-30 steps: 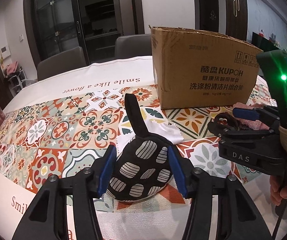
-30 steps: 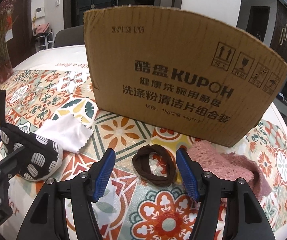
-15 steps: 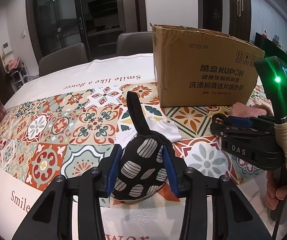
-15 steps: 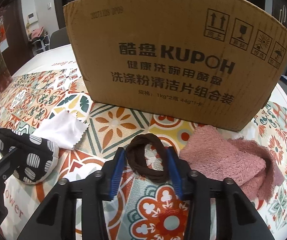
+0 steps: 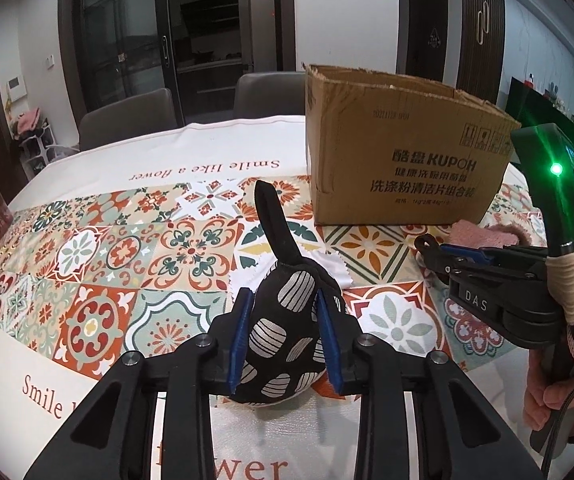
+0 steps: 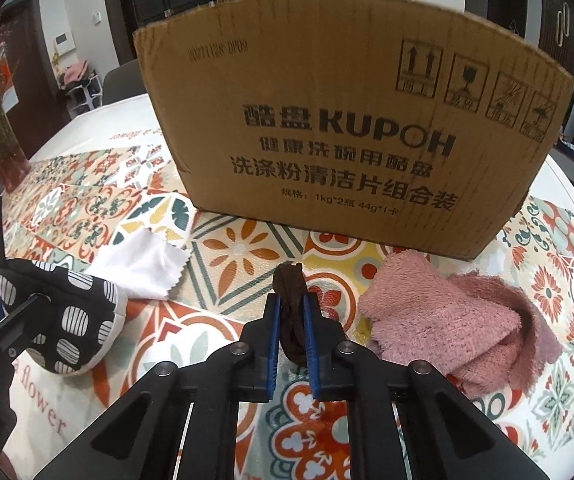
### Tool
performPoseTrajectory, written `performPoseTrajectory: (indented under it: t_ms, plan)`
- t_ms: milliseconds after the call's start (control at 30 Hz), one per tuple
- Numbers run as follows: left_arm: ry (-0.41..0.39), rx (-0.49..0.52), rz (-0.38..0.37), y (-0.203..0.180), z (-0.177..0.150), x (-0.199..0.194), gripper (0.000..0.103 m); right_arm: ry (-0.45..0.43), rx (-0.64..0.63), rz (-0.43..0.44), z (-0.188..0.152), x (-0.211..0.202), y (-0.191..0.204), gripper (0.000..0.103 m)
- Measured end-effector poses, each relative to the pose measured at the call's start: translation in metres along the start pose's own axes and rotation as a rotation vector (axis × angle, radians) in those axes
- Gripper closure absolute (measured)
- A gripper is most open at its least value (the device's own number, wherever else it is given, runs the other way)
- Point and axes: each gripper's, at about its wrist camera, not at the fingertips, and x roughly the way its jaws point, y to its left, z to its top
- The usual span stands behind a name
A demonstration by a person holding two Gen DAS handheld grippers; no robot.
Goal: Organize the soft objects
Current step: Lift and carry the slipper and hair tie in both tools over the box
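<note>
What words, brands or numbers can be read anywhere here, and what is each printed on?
"酷盘 KUPOH", "健康洗碗用酷盘", "洗涤粉清洁片组合装": cardboard box front.
"规格: 1kg*2瓶 44g*1卡": same box, small line below.
"20271128 DP09": stamped date code, top left of box; faint, reading uncertain.
Four handling pictograms, top right of box; their captions are too blurred.
"Smile like a flower": tablecloth border.
"DAS": right gripper body.
</note>
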Motion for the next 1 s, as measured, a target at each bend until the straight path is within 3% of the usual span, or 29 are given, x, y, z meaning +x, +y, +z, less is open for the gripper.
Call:
performPoseTrajectory:
  t_ms: [467,1000]
  plan:
    - [-0.074,-0.019,-0.021,-0.001,0.017,-0.036,0.072,-0.113,0.017,0.011,0.011,-0.058,0.003,0.090]
    - [-0.221,0.015,-0.044,-0.019,0.048,-0.087,0.072,-0.268,0.061,-0.003,0.018,-0.132,-0.008,0.090]
